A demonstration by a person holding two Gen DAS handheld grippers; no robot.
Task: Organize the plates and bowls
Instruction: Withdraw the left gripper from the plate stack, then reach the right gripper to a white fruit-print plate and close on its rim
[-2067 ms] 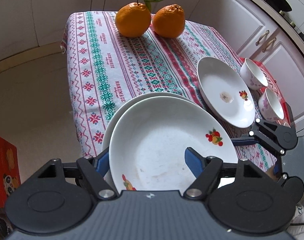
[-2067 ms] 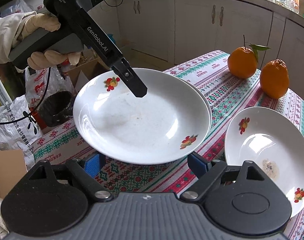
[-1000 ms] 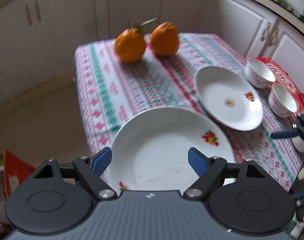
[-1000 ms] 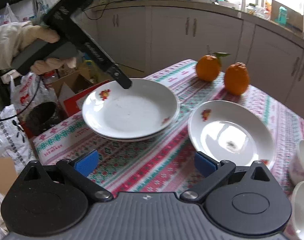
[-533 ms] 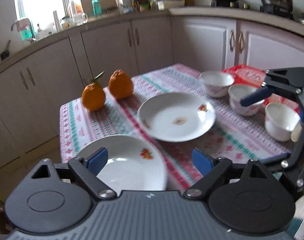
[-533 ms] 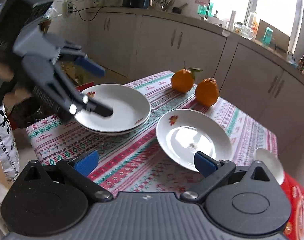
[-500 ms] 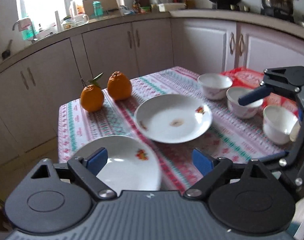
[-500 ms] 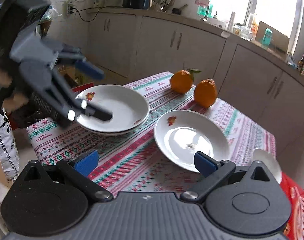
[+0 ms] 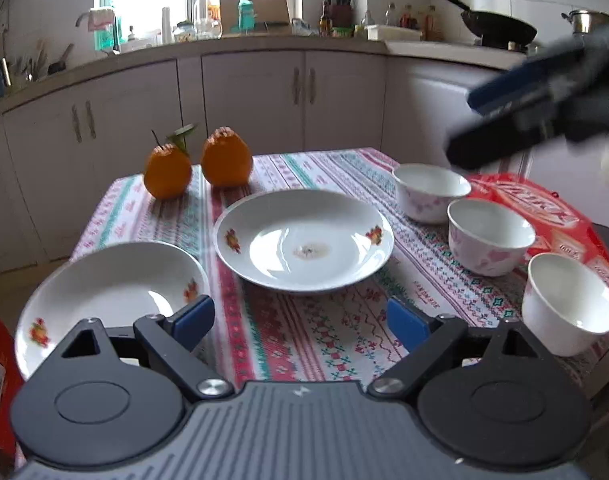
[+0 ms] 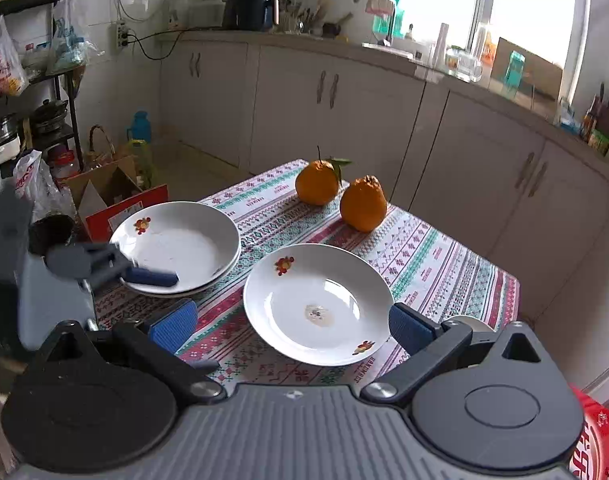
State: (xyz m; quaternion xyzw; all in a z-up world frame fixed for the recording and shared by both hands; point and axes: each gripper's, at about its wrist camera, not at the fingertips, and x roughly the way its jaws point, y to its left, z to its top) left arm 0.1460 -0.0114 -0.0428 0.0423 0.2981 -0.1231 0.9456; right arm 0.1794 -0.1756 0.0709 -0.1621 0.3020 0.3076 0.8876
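Looking across the table [image 9: 304, 344] from left to right, we see two stacked plates [image 9: 104, 292] at the left near corner, white and shallow, with small red-and-yellow fruit prints on the rim; from the right wrist view the lower plate shows as a thin edge under the upper one. Our left gripper [image 9: 300, 320] hangs over the near edge just beside that stack, jaws spread wide after having just opened further, and nothing sits between the blue pads. Behind, near the far left corner, stand two oranges [image 9: 198, 164], one with a leaf. Mid-table lies a single plate [image 9: 304, 240] of the same pattern, with a small brownish smear in its middle. Toward the right edge three white bowls [image 9: 490, 236] run in a line from far to near, upright and apart from each other; the two farther ones carry faint pink flowers. A red packet [image 9: 544, 208] lies under or beside them. Our right gripper [image 10: 292, 328] hovers above the single plate, jaws wide and empty.
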